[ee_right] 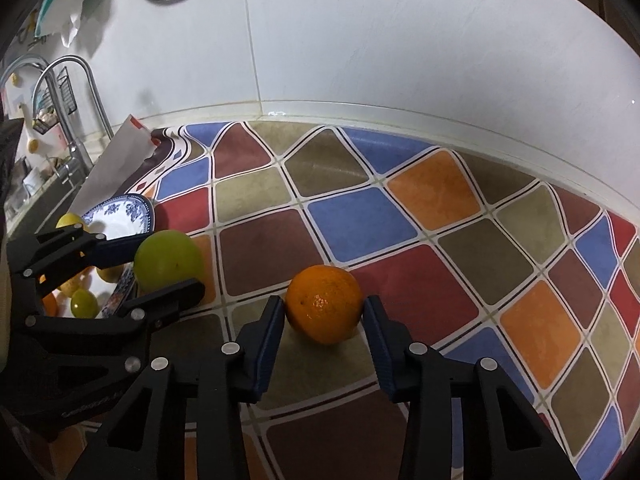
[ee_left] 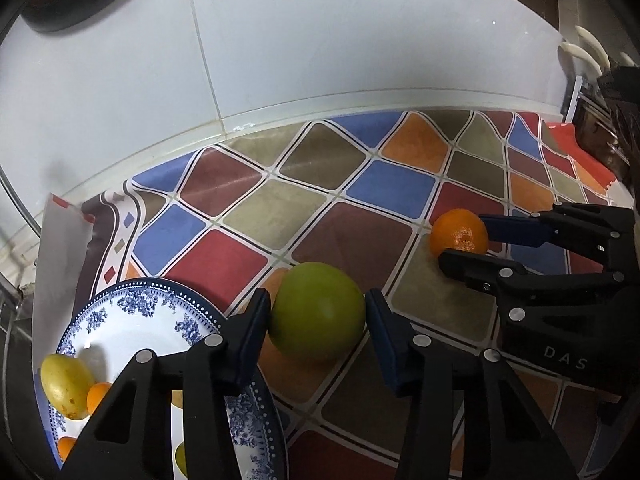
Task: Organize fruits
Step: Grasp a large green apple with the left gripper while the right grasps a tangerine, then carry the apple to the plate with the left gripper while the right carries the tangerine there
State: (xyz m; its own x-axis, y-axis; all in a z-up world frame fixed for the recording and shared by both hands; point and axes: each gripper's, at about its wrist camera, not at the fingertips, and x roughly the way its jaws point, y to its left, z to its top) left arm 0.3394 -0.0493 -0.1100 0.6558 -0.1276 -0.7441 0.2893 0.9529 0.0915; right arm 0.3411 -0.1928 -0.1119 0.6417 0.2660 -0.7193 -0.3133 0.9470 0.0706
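Note:
A big green fruit [ee_left: 317, 311] rests on the checkered counter mat, between the fingers of my left gripper [ee_left: 316, 316]; the pads touch or nearly touch its sides. It also shows in the right wrist view [ee_right: 168, 260]. An orange [ee_right: 325, 303] sits on the mat between the fingers of my right gripper [ee_right: 324, 312], pads against its sides; it shows in the left wrist view too [ee_left: 459, 233]. A blue-and-white plate [ee_left: 132, 320] at the left holds a yellow fruit [ee_left: 66, 385] and small oranges [ee_left: 98, 397].
The white tiled wall [ee_left: 320, 40] bounds the mat at the back. A sink with a tap [ee_right: 76, 120] lies beyond the plate to the left. A knife block [ee_left: 616, 92] stands far right. A white card [ee_right: 120, 160] leans behind the plate.

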